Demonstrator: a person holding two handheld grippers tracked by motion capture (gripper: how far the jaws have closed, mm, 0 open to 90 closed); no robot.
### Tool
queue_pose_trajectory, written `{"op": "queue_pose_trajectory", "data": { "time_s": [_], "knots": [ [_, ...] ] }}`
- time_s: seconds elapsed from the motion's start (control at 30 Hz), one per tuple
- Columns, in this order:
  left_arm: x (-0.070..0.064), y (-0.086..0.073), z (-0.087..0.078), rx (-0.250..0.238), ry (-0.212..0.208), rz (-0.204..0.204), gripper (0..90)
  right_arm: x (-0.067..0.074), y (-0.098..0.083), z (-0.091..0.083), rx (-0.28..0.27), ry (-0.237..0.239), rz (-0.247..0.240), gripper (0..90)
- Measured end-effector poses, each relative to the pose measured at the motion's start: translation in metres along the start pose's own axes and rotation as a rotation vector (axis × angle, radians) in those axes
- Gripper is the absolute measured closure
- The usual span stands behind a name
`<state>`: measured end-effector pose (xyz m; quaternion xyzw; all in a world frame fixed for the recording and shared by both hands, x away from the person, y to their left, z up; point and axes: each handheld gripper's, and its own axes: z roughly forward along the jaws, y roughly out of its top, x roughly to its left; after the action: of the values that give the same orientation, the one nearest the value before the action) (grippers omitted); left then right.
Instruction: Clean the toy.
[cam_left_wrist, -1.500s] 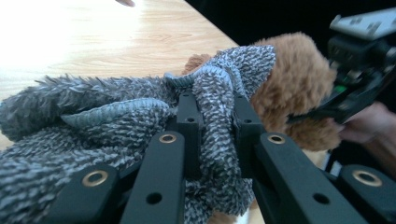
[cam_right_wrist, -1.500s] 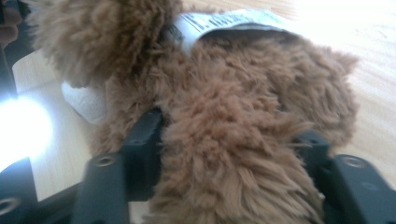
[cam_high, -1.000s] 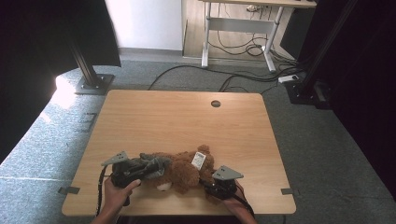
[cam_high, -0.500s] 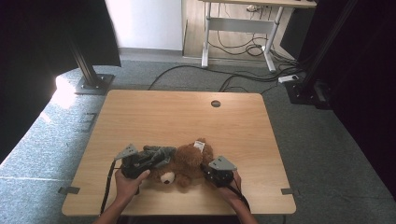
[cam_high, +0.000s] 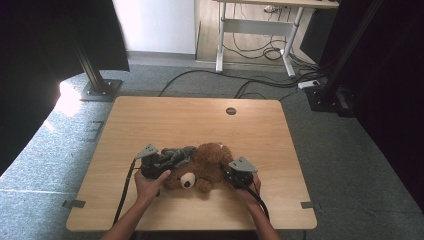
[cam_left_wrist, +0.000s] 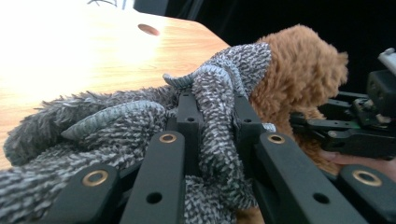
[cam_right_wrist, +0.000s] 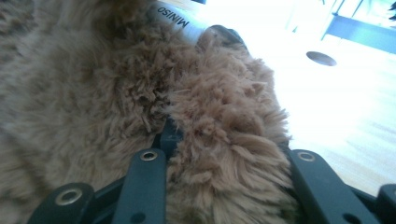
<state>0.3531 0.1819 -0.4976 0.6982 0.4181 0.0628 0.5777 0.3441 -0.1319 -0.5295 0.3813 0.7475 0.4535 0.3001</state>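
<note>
Both grippers work at the brown teddy bear (cam_high: 200, 167) lying near the table's (cam_high: 150, 120) front edge. Left gripper (cam_left_wrist: 212, 109), just left of the bear, pinches a grey knitted garment (cam_left_wrist: 116, 126). Right gripper (cam_right_wrist: 224, 135), jaws just closing, clamps a tuft of the bear's fur beside its white tag (cam_right_wrist: 173, 16).

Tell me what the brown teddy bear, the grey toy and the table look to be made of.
Teddy bear: brown plush, long shaggy fibres, probably synthetic, with a sewn-in label.
Grey toy: speckled grey-white, short-piled fabric, likely fleece or chenille; it folds softly between the left gripper's jaws.
Table: light wood-grain top, smooth and slightly glossy; probably laminate, though solid wood is possible.
</note>
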Motion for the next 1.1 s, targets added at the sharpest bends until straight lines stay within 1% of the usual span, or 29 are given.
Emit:
{"op": "queue_pose_trajectory", "data": {
  "time_s": [0.07, 0.1, 0.13, 0.17, 0.2, 0.27, 0.33, 0.4, 0.43, 0.47, 0.5, 0.53, 0.57, 0.63, 0.67, 0.73, 0.8, 0.83, 0.87, 0.93, 0.97, 1.0, 1.1],
  "knots": [
    [-0.003, 0.001, -0.008, 0.003, -0.032, -0.019, 77.1, 0.001, -0.004, -0.008, -0.007, 0.029, 0.023, 63.2],
    [-0.006, 0.004, -0.015, 0.002, -0.056, -0.037, 77.0, 0.001, -0.005, -0.011, -0.009, 0.05, 0.041, 62.9],
    [-0.009, 0.007, -0.02, 0.0, -0.072, -0.048, 76.9, 0.0, -0.008, -0.017, -0.009, 0.087, 0.064, 62.7],
    [-0.012, 0.011, -0.024, 0.003, -0.082, -0.05, 76.9, -0.001, -0.01, -0.021, -0.009, 0.109, 0.064, 62.5],
    [-0.016, 0.016, -0.026, 0.005, -0.089, -0.048, 76.9, -0.002, -0.012, -0.025, -0.007, 0.122, 0.053, 62.4],
    [-0.026, 0.026, -0.028, 0.0, -0.098, -0.032, 76.7, 0.0, -0.014, -0.032, 0.0, 0.125, 0.017, 62.2],
    [-0.041, 0.038, -0.02, 0.017, -0.116, -0.007, 76.7, 0.004, -0.016, -0.036, 0.002, 0.128, -0.005, 61.9],
    [-0.055, 0.043, -0.006, 0.053, -0.115, 0.019, 76.5, 0.008, -0.017, -0.039, 0.001, 0.125, -0.02, 61.6],
    [-0.065, 0.043, 0.006, 0.096, -0.11, 0.042, 76.4, 0.009, -0.018, -0.04, 0.0, 0.123, -0.02, 61.4],
    [-0.073, 0.04, 0.019, 0.145, -0.091, 0.07, 76.3, 0.01, -0.018, -0.041, 0.001, 0.124, -0.022, 61.4],
    [-0.075, 0.036, 0.025, 0.168, -0.077, 0.078, 76.3, 0.01, -0.019, -0.043, 0.002, 0.122, -0.029, 61.4],
    [-0.076, 0.031, 0.032, 0.184, -0.077, 0.066, 76.2, 0.011, -0.02, -0.044, 0.003, 0.122, -0.029, 61.4],
    [-0.075, 0.028, 0.034, 0.185, -0.084, 0.048, 76.2, 0.01, -0.021, -0.045, 0.004, 0.124, -0.034, 61.5],
    [-0.068, 0.021, 0.029, 0.173, -0.101, 0.019, 76.4, 0.009, -0.026, -0.049, 0.007, 0.133, -0.044, 61.7],
    [-0.064, 0.019, 0.024, 0.168, -0.107, 0.008, 76.5, 0.008, -0.028, -0.052, 0.01, 0.145, -0.043, 61.9],
    [-0.058, 0.014, 0.013, 0.164, -0.101, 0.008, 76.6, 0.009, -0.031, -0.055, 0.017, 0.154, -0.056, 62.2],
    [-0.052, 0.01, 0.003, 0.161, -0.114, -0.008, 76.6, 0.009, -0.034, -0.057, 0.025, 0.169, -0.057, 62.3],
    [-0.048, 0.007, -0.004, 0.15, -0.117, -0.016, 76.6, 0.009, -0.035, -0.057, 0.026, 0.175, -0.057, 62.3],
    [-0.047, 0.006, -0.007, 0.146, -0.117, -0.014, 76.6, 0.01, -0.035, -0.057, 0.032, 0.181, -0.05, 62.3],
    [-0.043, 0.003, -0.019, 0.124, -0.114, -0.021, 76.6, 0.01, -0.034, -0.056, 0.036, 0.186, -0.046, 62.4],
    [-0.041, 0.003, -0.023, 0.119, -0.111, -0.023, 76.5, 0.01, -0.035, -0.056, 0.038, 0.188, -0.045, 62.4],
    [-0.038, 0.002, -0.03, 0.105, -0.104, -0.029, 76.5, 0.009, -0.035, -0.056, 0.038, 0.189, -0.043, 62.4],
    [-0.027, 0.001, -0.049, 0.081, -0.075, -0.043, 76.2, 0.008, -0.035, -0.056, 0.038, 0.198, -0.032, 62.3]
  ]
}}
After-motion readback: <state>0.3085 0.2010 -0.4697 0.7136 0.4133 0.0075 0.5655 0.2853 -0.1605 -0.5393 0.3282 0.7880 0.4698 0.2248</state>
